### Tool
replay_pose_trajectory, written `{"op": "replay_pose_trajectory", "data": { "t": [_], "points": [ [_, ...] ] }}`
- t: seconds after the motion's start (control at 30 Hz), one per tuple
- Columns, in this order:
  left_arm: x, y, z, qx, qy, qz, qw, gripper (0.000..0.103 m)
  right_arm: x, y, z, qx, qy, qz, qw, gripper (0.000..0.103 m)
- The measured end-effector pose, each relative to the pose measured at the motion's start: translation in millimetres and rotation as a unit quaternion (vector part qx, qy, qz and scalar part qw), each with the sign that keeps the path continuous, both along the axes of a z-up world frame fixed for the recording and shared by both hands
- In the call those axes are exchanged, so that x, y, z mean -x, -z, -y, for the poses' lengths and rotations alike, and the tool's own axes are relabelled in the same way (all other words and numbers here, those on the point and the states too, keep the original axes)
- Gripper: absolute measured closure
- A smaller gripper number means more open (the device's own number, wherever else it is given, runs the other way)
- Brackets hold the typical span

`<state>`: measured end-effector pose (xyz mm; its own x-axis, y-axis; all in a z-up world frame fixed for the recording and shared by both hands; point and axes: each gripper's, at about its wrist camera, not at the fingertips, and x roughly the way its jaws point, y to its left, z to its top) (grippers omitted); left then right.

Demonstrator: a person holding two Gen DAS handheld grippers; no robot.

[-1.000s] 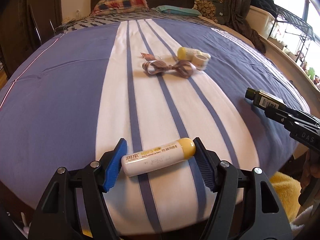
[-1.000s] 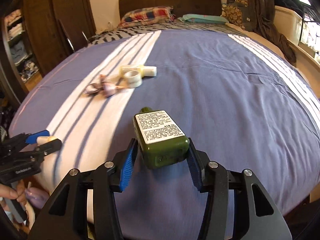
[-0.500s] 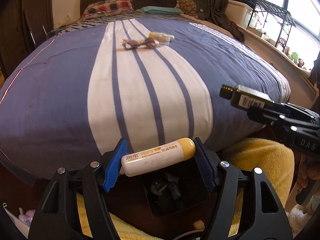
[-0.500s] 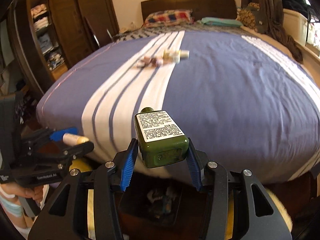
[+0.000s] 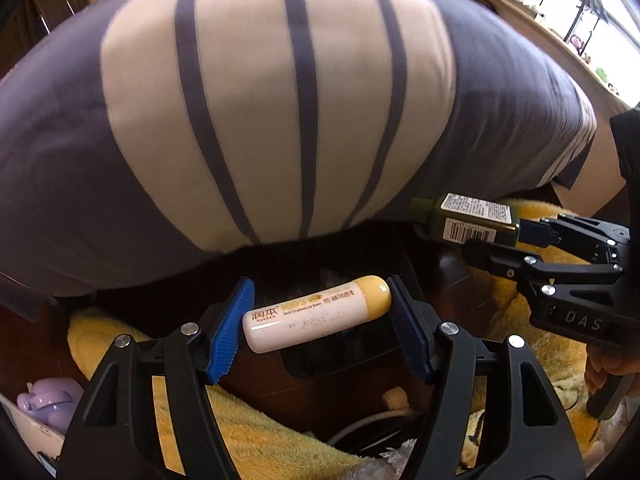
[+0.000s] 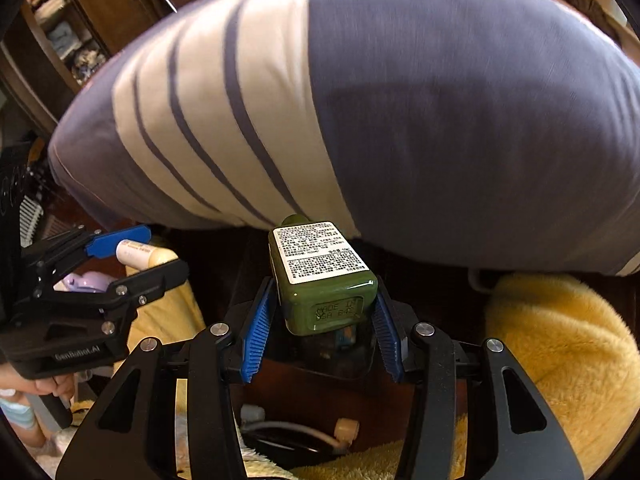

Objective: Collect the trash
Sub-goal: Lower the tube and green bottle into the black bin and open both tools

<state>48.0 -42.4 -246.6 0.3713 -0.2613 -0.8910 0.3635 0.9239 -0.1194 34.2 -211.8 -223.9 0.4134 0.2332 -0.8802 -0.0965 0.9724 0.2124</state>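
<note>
My left gripper is shut on a white lip-balm tube with a yellow cap, held crosswise between the blue pads. It hangs over a dark bin on the floor at the foot of the bed. My right gripper is shut on a small green bottle with a white label, over the same dark bin. The right gripper with the green bottle shows at the right of the left wrist view. The left gripper with the tube shows at the left of the right wrist view.
The bed with a blue and white striped cover fills the upper view. Yellow fluffy rugs lie around the bin. A white cable and plug lie in front of it. A purple object sits low left. A wooden shelf stands left.
Both grippers have pulled back from the bed and tilted down toward the floor. The bin now lies right under both held items. The far bed items have left view.
</note>
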Motion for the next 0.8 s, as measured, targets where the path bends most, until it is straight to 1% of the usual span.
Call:
{"op": "replay_pose_trajectory", "data": {
  "t": [0.13, 0.3, 0.43, 0.53, 0.57, 0.6, 0.7, 0.8],
  "points": [
    [-6, 27, 2, -0.004, 0.003, -0.030, 0.9995, 0.039, -6, 19, 0, -0.004, 0.005, -0.023, 1.000, 0.055],
    [-12, 55, 9, -0.006, 0.011, -0.066, 0.9977, 0.039, -16, 36, -2, -0.009, 0.009, -0.045, 0.999, 0.055],
    [-17, 67, 11, -0.003, 0.011, -0.089, 0.9959, 0.039, -23, 44, 0, -0.017, 0.015, -0.058, 0.998, 0.054],
    [-20, 71, 12, -0.006, 0.007, -0.095, 0.9955, 0.039, -28, 46, 1, -0.027, 0.020, -0.061, 0.998, 0.052],
    [-20, 71, 11, -0.007, 0.004, -0.096, 0.9954, 0.035, -29, 46, 2, -0.032, 0.022, -0.061, 0.997, 0.048],
    [-22, 71, 10, -0.007, 0.001, -0.095, 0.9955, 0.029, -31, 44, 3, -0.039, 0.026, -0.058, 0.997, 0.046],
    [-23, 65, 6, -0.011, -0.007, -0.086, 0.9962, 0.022, -31, 39, 9, -0.044, 0.037, -0.051, 0.997, 0.041],
    [-26, 55, 0, -0.010, -0.014, -0.074, 0.9971, 0.017, -27, 32, 17, -0.045, 0.050, -0.039, 0.997, 0.039]
  ]
}}
